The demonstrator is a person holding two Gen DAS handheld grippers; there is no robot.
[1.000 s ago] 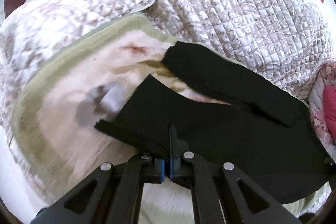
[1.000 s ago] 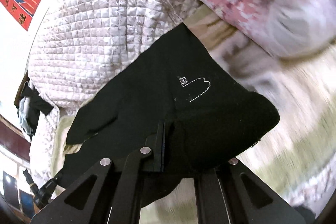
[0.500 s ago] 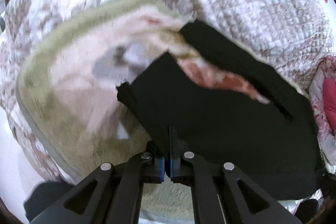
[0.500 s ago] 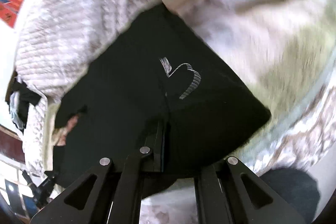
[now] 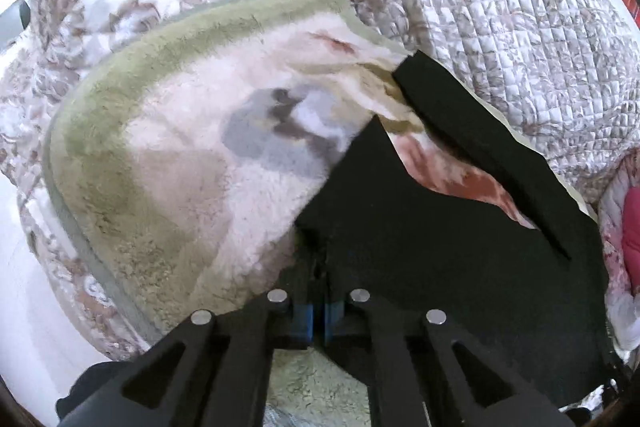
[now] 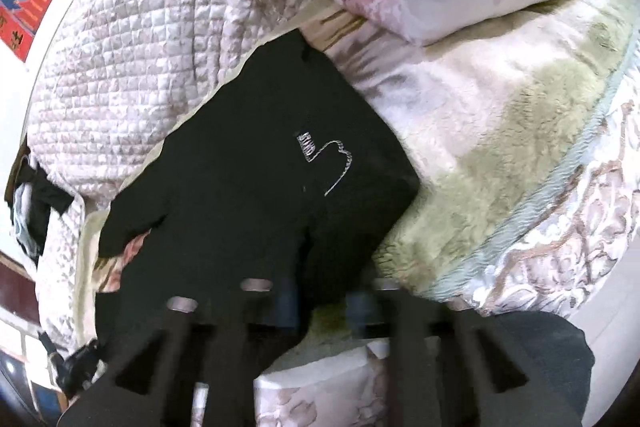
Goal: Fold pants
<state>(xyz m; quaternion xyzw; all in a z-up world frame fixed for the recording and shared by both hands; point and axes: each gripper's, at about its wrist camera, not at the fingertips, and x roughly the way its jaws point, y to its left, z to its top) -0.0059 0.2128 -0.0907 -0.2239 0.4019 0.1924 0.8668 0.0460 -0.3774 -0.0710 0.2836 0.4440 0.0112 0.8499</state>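
Since half a second ago the right gripper (image 6: 318, 301) has let go: its blue-padded fingers (image 6: 356, 307), then pressed together on black cloth, now stand apart with a strip of fleece blanket (image 6: 500, 115) showing between them, though the frame is blurred there. Both views have also steadied after a fast swing.

Spread on that green-edged blanket, the black pants (image 5: 440, 247) lie flat, seat and waist nearest the tools, the two legs reaching away toward the quilted cover (image 5: 500, 7); one leg runs along the quilt's edge, and a wedge of blanket shows between the two. White stitching (image 6: 328, 163) marks the seat in the right view, just ahead of the parted fingers, where the waist edge lies.

Low and nearly level over the bed, the left gripper (image 5: 318, 283) points along the pants, its fingers pinched together on a bunched fold at the waist corner.
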